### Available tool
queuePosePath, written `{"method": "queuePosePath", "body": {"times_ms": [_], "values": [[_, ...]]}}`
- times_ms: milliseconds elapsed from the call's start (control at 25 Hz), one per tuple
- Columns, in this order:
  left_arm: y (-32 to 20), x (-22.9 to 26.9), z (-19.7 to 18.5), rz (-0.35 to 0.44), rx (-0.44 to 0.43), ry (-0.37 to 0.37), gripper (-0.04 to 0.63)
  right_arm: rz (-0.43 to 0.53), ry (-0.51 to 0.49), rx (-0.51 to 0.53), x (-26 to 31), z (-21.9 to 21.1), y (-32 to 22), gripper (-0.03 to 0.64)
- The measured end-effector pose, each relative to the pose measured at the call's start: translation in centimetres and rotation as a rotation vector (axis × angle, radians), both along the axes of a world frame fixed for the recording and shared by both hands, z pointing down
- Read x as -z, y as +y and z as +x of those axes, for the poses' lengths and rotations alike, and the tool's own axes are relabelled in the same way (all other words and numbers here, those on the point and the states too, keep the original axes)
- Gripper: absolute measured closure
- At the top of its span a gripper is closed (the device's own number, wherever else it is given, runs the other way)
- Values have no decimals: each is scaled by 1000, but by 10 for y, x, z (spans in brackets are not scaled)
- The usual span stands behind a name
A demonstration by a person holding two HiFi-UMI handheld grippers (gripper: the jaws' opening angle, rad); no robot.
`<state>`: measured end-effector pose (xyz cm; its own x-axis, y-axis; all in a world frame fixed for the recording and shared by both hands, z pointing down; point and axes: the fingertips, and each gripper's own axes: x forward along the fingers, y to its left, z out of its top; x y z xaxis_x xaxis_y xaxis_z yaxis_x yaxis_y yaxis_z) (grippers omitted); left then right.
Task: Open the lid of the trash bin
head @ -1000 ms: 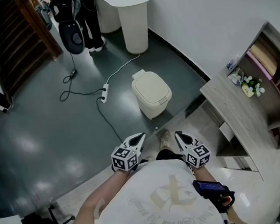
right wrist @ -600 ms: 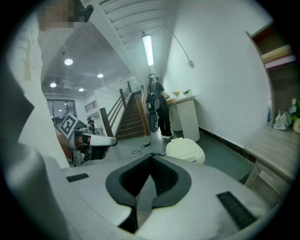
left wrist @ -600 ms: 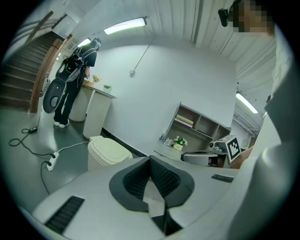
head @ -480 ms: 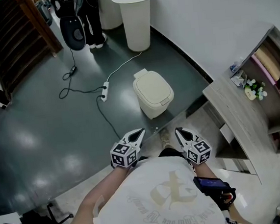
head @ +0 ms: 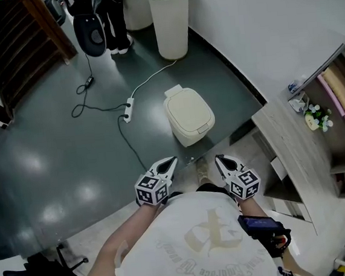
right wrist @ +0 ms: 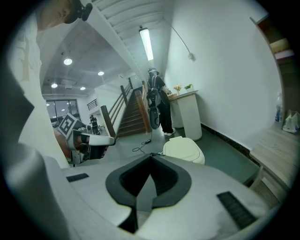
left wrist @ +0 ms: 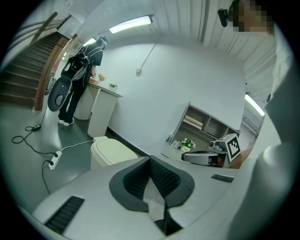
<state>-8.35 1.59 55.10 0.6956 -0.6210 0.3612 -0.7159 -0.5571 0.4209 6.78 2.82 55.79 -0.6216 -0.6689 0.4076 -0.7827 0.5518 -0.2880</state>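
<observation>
Head view has the left gripper (head: 171, 162) and right gripper (head: 219, 160) held close to the person's chest, side by side. Each gripper view shows the jaws pressed together to a point with nothing between them. Well ahead of the fingertips (head: 173, 160), roughly centred between the two pairs, the cream trash bin (head: 189, 117) stands on the dark floor with its lid (head: 189, 108) down. The step in hand looks like the approach. I judge it best to step in, lower one gripper to the small tab (head: 203, 125) on the lid's near edge, and work it there, away from the far hinge. Beyond the left fingertips, left of the bin, lies a power strip (head: 128, 110) with its cable, worth stepping around. Compared with a second ago, the grippers keep the same pose, while the wooden counter (head: 284, 132) sits further right in view.
</observation>
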Motion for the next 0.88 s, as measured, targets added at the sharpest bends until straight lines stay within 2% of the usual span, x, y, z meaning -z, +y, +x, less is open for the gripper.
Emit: {"method": "queuePosePath", "body": {"times_ms": [360, 880], "values": [[-39, -18, 7, -55, 55, -21, 580, -41, -8, 68, -18, 3, -54, 612], [-115, -21, 18, -80, 139, -63, 581, -61, -21, 170, -28, 11, -149, 612]]}}
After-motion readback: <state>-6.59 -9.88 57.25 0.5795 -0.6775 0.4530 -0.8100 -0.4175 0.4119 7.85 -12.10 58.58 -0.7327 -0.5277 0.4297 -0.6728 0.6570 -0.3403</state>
